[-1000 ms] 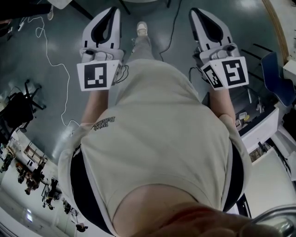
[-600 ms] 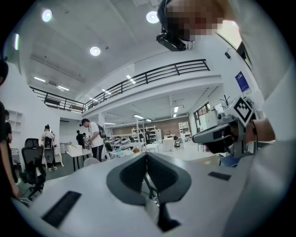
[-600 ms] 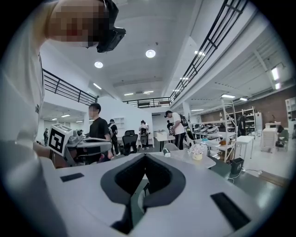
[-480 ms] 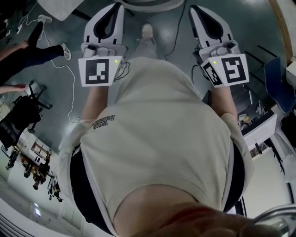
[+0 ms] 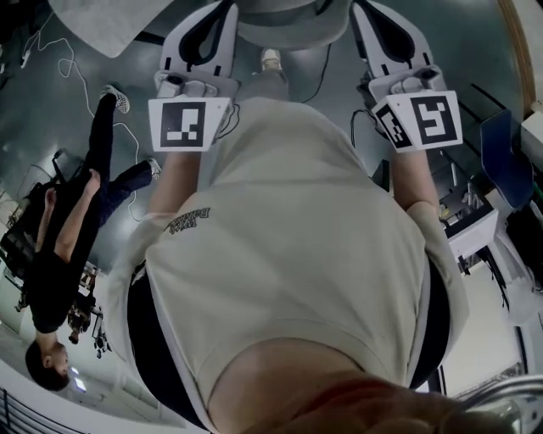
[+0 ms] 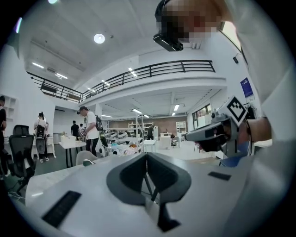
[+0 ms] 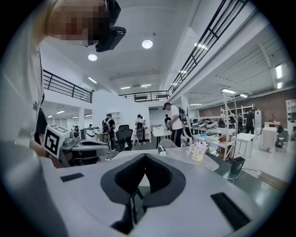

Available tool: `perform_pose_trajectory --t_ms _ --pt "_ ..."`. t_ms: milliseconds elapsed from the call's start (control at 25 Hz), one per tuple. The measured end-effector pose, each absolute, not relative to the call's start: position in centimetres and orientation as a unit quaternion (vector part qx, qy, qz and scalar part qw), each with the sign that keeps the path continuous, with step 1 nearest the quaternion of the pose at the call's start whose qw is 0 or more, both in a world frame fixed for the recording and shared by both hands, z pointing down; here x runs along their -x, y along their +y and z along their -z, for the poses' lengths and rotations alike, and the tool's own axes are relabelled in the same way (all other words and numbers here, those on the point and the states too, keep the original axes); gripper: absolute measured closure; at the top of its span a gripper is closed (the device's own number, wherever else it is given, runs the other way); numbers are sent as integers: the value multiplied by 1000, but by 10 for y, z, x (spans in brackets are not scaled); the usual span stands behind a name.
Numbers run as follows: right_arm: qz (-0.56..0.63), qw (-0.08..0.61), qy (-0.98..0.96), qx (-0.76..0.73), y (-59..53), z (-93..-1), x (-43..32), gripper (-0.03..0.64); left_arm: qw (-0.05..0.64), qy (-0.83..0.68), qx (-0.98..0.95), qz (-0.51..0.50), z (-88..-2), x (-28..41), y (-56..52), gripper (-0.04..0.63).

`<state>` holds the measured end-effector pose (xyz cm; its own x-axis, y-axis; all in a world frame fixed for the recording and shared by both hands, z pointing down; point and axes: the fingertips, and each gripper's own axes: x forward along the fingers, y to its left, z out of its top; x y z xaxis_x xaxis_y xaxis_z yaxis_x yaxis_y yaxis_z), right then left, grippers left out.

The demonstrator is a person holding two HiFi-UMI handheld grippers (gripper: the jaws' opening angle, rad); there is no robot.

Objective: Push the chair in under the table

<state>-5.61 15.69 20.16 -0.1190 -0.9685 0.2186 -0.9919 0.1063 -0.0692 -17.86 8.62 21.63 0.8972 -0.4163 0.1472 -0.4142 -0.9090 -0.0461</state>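
Note:
In the head view I hold both grippers out ahead of the beige shirt. The left gripper (image 5: pixel 222 8) and the right gripper (image 5: pixel 363 8) are shut and empty. Between their tips lies the grey rounded chair (image 5: pixel 280 24), cut off by the top edge. A white table (image 5: pixel 102 24) corner shows at the top left. The left gripper view has its shut jaws (image 6: pixel 147 156) aimed at a pale chair back (image 6: pixel 85 158). In the right gripper view the shut jaws (image 7: pixel 144 156) point toward a grey chair back (image 7: pixel 169 143) beside a table (image 7: pixel 217 162).
A person in black (image 5: pixel 72 246) stands on the floor at the left. White cable (image 5: pixel 72 63) trails across the floor. A blue chair (image 5: pixel 505 157) and a cluttered desk (image 5: pixel 475 225) are at the right. A small flower pot (image 7: pixel 198 151) stands on the table.
Both grippers have moved forward. The grey chair and white table have come into view at the top. A person in black has walked in at the left.

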Motion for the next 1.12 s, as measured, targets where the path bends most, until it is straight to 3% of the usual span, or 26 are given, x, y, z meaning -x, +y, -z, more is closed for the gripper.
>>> perform_pose_trajectory --t_ms 400,600,1120 --pt "-93 80 -737 -664 124 -197 29 607 14 185 979 79 -224 157 54 584" --pt "-162 42 -752 -638 122 -209 23 607 2 209 974 93 -229 162 42 584" --pt "-165 111 -797 -571 127 -239 -11 607 19 287 945 156 -243 161 41 584"
